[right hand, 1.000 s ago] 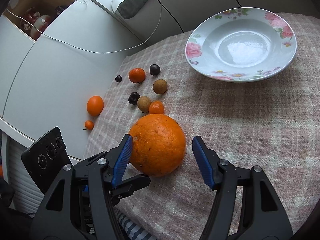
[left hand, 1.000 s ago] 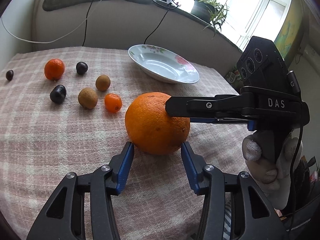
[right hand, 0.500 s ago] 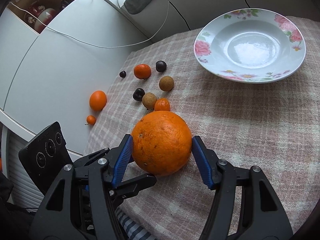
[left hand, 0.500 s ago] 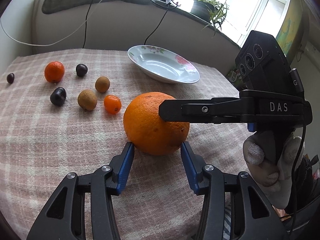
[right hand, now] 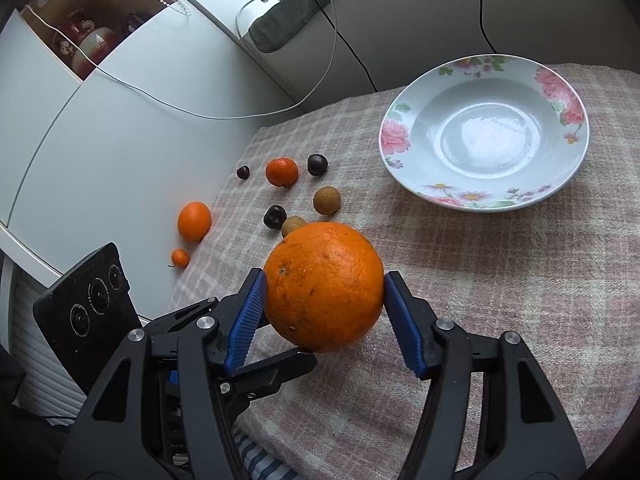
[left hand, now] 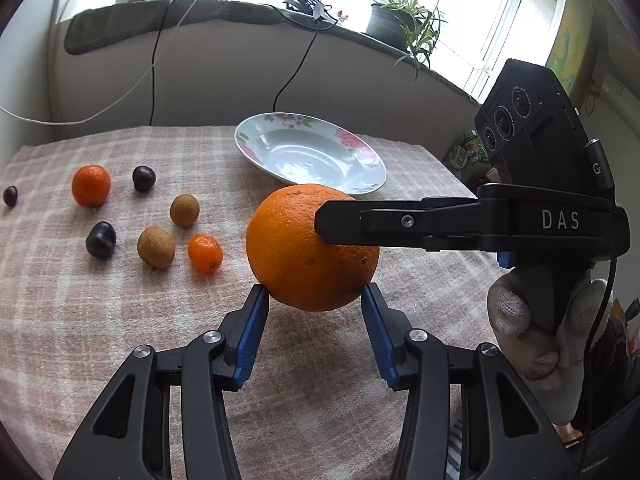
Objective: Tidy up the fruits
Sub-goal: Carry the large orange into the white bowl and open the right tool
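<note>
A big orange (right hand: 324, 286) is clamped between the blue pads of my right gripper (right hand: 324, 292), lifted just off the checked cloth. In the left wrist view the same orange (left hand: 296, 252) sits between my left gripper's (left hand: 314, 300) open pads, which flank its lower part; the right gripper's black finger crosses it from the right. A flowered white plate (right hand: 484, 132) stands empty beyond; it also shows in the left wrist view (left hand: 310, 152). Small fruits lie to the left: a mandarin (left hand: 91, 185), dark plums (left hand: 101, 239), brown longans (left hand: 156, 247) and a kumquat (left hand: 205, 253).
The checked cloth (left hand: 100, 320) covers the table. In the right wrist view an orange fruit (right hand: 194, 221) and a tiny one (right hand: 180, 257) lie on the white surface beside the table's left edge. Cables hang down the back wall. A potted plant (left hand: 394, 24) stands on the sill.
My right gripper has closed from open onto the big orange and raised it slightly off the cloth. The left gripper has stayed open around it.
</note>
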Demonstrator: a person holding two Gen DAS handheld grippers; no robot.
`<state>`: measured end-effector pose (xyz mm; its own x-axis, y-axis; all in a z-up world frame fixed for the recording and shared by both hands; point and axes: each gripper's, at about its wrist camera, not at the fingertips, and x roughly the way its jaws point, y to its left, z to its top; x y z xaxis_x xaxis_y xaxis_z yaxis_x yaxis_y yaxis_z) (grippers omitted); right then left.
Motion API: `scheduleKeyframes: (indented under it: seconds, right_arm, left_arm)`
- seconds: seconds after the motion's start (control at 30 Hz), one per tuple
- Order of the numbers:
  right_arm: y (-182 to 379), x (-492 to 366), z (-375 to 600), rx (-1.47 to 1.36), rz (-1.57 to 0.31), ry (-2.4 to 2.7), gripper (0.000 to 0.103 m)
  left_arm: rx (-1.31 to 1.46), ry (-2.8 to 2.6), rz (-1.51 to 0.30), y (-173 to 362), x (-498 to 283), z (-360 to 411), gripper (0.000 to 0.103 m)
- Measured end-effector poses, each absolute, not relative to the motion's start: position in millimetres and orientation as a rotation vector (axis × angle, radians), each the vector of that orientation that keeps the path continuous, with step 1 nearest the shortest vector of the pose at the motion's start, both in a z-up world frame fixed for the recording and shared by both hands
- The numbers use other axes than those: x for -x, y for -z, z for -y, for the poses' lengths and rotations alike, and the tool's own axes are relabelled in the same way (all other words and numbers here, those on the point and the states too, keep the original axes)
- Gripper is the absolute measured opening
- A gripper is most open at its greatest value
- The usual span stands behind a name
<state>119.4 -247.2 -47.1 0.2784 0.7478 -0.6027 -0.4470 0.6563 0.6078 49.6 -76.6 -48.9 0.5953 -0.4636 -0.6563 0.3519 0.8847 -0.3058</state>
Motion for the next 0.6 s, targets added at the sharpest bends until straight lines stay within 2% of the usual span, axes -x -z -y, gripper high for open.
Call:
scheduleKeyframes:
  seconds: [0.6]
  right_arm:
    - [26,-163,278,-0.355,-0.934,-0.756,0.063]
  left_arm:
    - [0.125,0.514,-0.768,30,-106,107,0.047]
